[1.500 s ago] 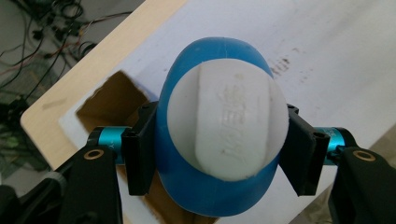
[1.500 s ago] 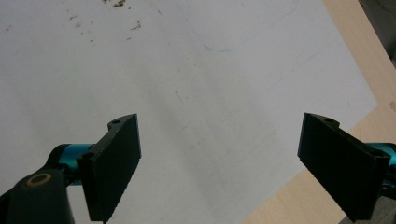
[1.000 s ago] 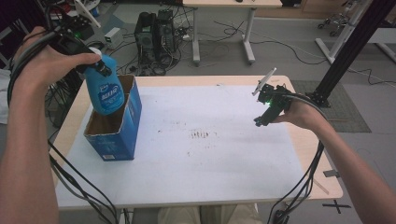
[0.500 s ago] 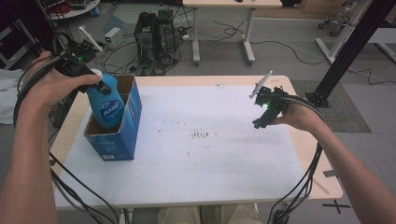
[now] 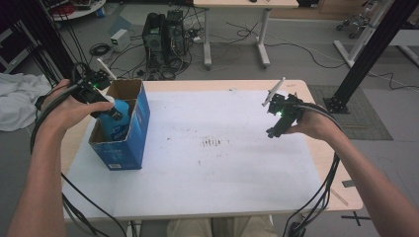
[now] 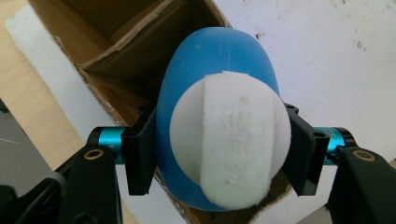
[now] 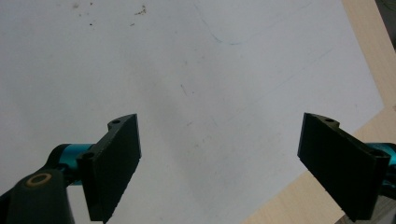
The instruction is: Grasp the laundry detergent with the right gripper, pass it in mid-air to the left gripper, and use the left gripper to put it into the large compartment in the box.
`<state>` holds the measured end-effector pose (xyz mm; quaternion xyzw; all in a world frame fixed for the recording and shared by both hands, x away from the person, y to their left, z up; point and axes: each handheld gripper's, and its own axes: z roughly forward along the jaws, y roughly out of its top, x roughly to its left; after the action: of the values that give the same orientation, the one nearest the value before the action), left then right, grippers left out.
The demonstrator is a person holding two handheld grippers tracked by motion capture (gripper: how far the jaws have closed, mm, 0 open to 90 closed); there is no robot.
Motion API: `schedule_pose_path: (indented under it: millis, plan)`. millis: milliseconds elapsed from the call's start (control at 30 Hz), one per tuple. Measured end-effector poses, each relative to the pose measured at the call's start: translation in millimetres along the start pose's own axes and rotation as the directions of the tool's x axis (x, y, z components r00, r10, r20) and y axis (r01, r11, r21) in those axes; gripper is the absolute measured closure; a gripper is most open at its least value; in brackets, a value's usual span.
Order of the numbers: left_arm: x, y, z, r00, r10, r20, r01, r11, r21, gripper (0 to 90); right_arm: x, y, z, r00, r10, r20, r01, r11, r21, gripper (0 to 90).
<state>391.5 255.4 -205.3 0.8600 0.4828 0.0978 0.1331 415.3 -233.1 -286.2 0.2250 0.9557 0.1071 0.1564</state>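
My left tongs [image 6: 219, 161] pinch the blue bottle [image 6: 210, 70] by its white cap [image 6: 229, 144], bottle partly down inside the cardboard box [image 5: 129, 136]. Recommended: lower straight, clear of the box walls. My right tongs [image 7: 219, 165] hang spread, empty, well right of the box.

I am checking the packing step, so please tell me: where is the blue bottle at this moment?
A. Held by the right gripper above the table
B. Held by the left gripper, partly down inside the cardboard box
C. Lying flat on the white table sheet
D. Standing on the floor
B: the left gripper fingers clamp the blue bottle, its lower part inside the cardboard box.
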Motion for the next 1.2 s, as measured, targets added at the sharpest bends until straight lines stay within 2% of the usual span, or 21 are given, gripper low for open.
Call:
schedule_pose_path:
  millis: [33,67,100,133,167,200,233,267,333,367,400,500,533,567,633,667,700,967,1067,1100,1200]
  plan:
    - [0.5,-4.8,19.9,0.9996,0.023,0.015,-0.023,0.9994,0.026,37.5,-0.8,-0.6,-1.2,1.0,0.004,0.001,-0.004,1.0,-0.004,12.5]
    - [1.0,-5.6,22.9,0.9994,0.03,0.017,-0.03,0.9991,0.029,37.6,0.0,-0.3,0.5,1.0,0.005,0.0,-0.005,1.0,0.004,12.5]
    - [-1.4,5.7,-20.1,1.0,-0.001,-0.008,0.0,0.9996,-0.027,37.6,-0.6,-0.5,1.1,1.0,0.001,0.001,-0.001,1.0,0.004,12.5]
    - [-1.4,5.7,-20.1,1.0,-0.001,-0.008,0.0,0.9996,-0.027,37.6,-0.6,-0.5,1.1,1.0,0.001,0.001,-0.001,1.0,0.004,12.5]
    - [0.6,-4.6,19.0,0.9996,0.023,0.015,-0.023,0.9994,0.025,37.6,0.1,-0.3,0.4,1.0,0.005,0.0,-0.005,1.0,0.003,12.5]
    - [2.0,-8.6,33.7,0.999,0.039,0.023,-0.04,0.9984,0.04,37.5,-0.8,-1.7,2.2,1.0,0.007,0.002,-0.007,1.0,0.008,12.5]
    - [1.4,-7.5,29.5,0.9991,0.036,0.022,-0.037,0.9987,0.035,37.6,-0.8,-1.8,2.2,1.0,0.006,0.001,-0.006,1.0,0.009,12.5]
    - [0.7,-2.1,8.9,1.0,0.008,0.005,-0.008,0.9999,0.012,37.6,-0.9,-1.2,1.9,1.0,0.002,0.002,-0.003,1.0,0.007,12.5]
    - [0.5,-1.1,4.9,1.0,0.004,0.004,-0.004,1.0,0.007,37.6,0.1,0.0,-0.5,1.0,0.004,0.001,-0.004,1.0,0.0,12.5]
    - [-1.5,7.2,-24.3,1.0,-0.004,-0.007,0.004,0.9994,-0.034,37.5,-0.3,-2.5,2.9,1.0,0.009,0.001,-0.009,1.0,0.012,12.5]
    - [2.9,-10.0,39.4,0.9984,0.05,0.025,-0.051,0.9973,0.052,37.6,-2.8,-1.5,-3.2,1.0,0.008,0.002,-0.008,1.0,-0.014,12.5]
    - [4.4,-13.4,54.0,0.9965,0.076,0.036,-0.079,0.9939,0.078,37.5,0.2,-2.3,3.7,1.0,0.004,0.002,-0.004,1.0,0.015,12.5]
    - [2.1,-8.8,34.3,0.9989,0.041,0.022,-0.042,0.9983,0.041,37.6,0.7,-2.1,4.0,1.0,0.004,0.001,-0.004,1.0,0.014,12.5]
    - [4.0,-13.0,52.9,0.997,0.069,0.035,-0.072,0.9948,0.073,37.5,-0.8,-1.9,2.3,1.0,0.007,0.002,-0.007,1.0,0.008,12.5]
    - [4.8,-14.9,57.1,0.9965,0.074,0.037,-0.077,0.9943,0.074,37.6,1.0,-2.0,4.1,1.0,0.006,0.002,-0.006,1.0,0.014,12.5]
    - [4.1,-11.6,46.7,0.9978,0.059,0.03,-0.061,0.9965,0.058,37.5,0.9,-1.9,4.3,1.0,0.0,0.001,0.0,1.0,0.012,12.5]
    - [6.9,-19.8,61.9,0.9968,0.069,0.041,-0.072,0.9955,0.061,37.5,-0.2,-2.6,3.2,1.0,0.008,0.0,-0.008,1.0,0.012,12.5]
    - [7.0,-20.2,61.5,0.9966,0.07,0.042,-0.073,0.9951,0.067,37.5,5.0,-0.8,7.7,1.0,-0.002,0.001,0.002,1.0,0.024,12.5]
    - [4.7,-22.8,59.9,0.9942,0.098,0.044,-0.102,0.9911,0.086,37.5,5.7,-1.0,8.0,1.0,-0.006,0.003,0.006,1.0,0.025,12.5]
    - [6.9,-20.7,61.2,0.9958,0.08,0.044,-0.083,0.9939,0.074,37.4,6.1,-1.3,7.8,1.0,-0.006,0.004,0.006,1.0,0.025,12.5]
    - [5.1,-23.5,60.0,0.994,0.101,0.043,-0.104,0.9912,0.082,37.4,6.1,-1.8,7.6,1.0,-0.006,0.004,0.006,1.0,0.027,12.5]
